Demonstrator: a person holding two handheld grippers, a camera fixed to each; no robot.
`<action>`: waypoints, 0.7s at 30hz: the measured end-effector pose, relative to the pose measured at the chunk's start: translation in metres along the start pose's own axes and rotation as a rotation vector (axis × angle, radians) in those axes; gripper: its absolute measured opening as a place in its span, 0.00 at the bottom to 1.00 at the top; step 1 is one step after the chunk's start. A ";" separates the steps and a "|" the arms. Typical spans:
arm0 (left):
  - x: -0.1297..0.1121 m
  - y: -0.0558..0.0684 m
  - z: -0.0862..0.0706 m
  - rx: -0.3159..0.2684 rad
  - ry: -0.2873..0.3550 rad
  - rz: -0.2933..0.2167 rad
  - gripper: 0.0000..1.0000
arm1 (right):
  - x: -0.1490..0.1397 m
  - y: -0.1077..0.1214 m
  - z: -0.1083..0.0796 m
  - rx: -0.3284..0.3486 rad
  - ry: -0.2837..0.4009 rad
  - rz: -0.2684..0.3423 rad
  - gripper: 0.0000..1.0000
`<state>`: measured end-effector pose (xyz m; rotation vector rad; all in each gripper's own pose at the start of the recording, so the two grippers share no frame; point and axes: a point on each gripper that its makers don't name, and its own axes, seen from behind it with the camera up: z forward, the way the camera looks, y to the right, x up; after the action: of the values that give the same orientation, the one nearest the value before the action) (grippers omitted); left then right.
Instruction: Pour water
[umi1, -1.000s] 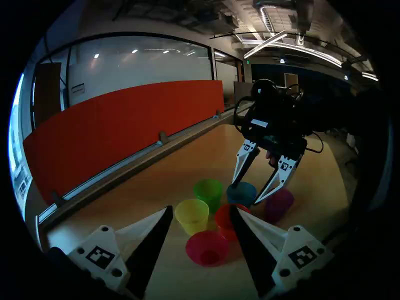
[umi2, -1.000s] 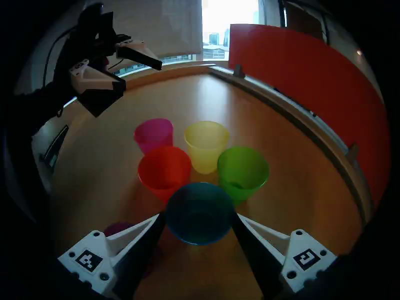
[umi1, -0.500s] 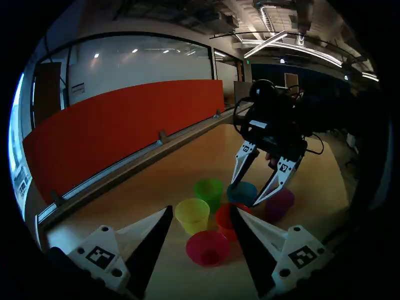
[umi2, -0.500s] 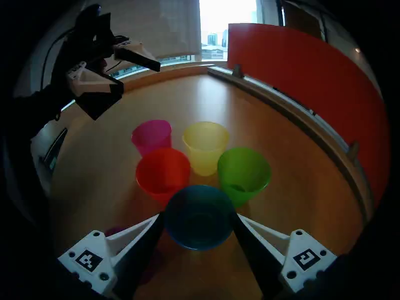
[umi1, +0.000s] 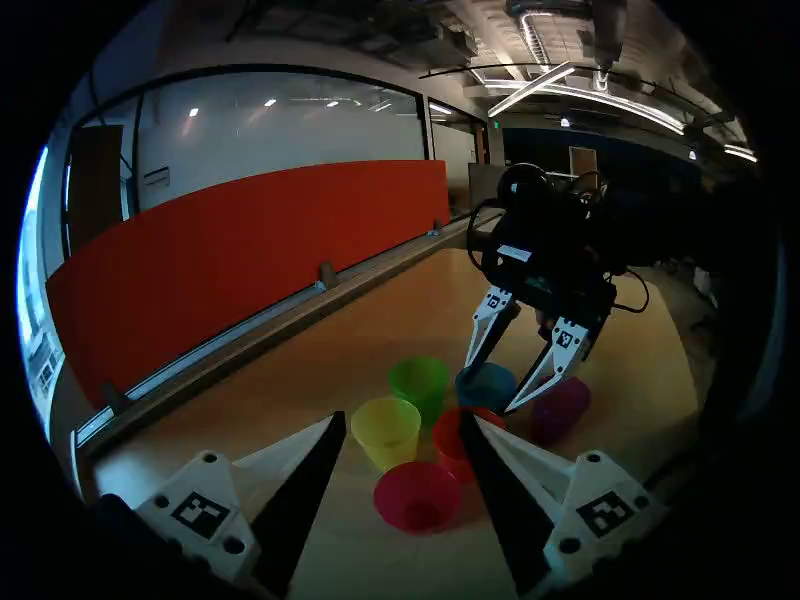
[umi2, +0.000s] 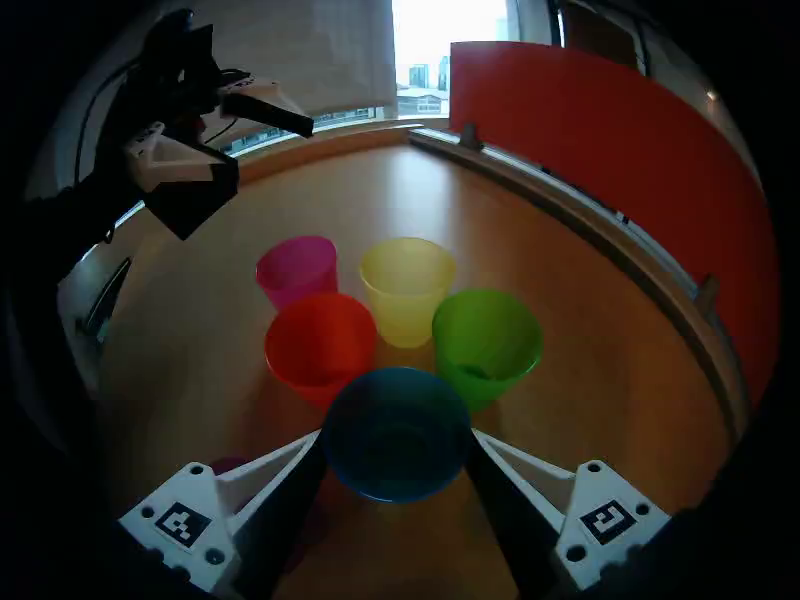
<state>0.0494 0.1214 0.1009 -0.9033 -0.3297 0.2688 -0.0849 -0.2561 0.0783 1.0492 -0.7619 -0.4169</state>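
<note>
The right gripper (umi2: 395, 438) is clamped on a blue cup (umi2: 397, 455), with one finger against each side of it. The left gripper (umi1: 400, 420) has its fingers spread wide apart with nothing between them. In the right gripper view it hangs above the table, well ahead and to the left.

The table (umi2: 600, 400) is light brown wood and runs away from both grippers. Along its far side, to the right of the right gripper, a low rail (umi2: 560, 205) runs under a long red partition (umi2: 620, 130). A bright window (umi2: 440, 50) lies straight ahead of the right gripper. In the left gripper view, a glass wall (umi1: 280, 130) rises behind the partition and strip lights (umi1: 560, 85) cross the dark ceiling.

Five more cups stand upright near the blue one.
- **Red cup** (umi2: 320, 345): just ahead of the right gripper and to the left.
- **Green cup** (umi2: 487, 340): just ahead and to the right.
- **Yellow cup** (umi2: 405, 285): beyond and between these two.
- **Pink cup** (umi2: 295, 268): left of the yellow cup.
- **Purple cup** (umi1: 560, 405): beside the right gripper's left finger.

The blue cup's inside is too dark to tell whether it holds water. A small dark patch sits at the bottom of the green cup.
</note>
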 end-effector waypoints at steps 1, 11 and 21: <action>0.000 0.000 0.000 0.000 0.000 0.000 0.84 | 0.000 0.000 0.000 0.000 0.002 0.000 0.93; -0.001 0.001 0.000 -0.001 -0.002 -0.002 0.84 | 0.001 -0.004 -0.001 0.006 0.022 0.023 0.92; 0.001 0.000 0.000 0.000 -0.002 -0.001 0.84 | 0.012 -0.003 -0.008 0.007 0.072 0.026 0.92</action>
<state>0.0505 0.1220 0.1010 -0.9028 -0.3321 0.2693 -0.0707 -0.2598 0.0775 1.0541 -0.7129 -0.3527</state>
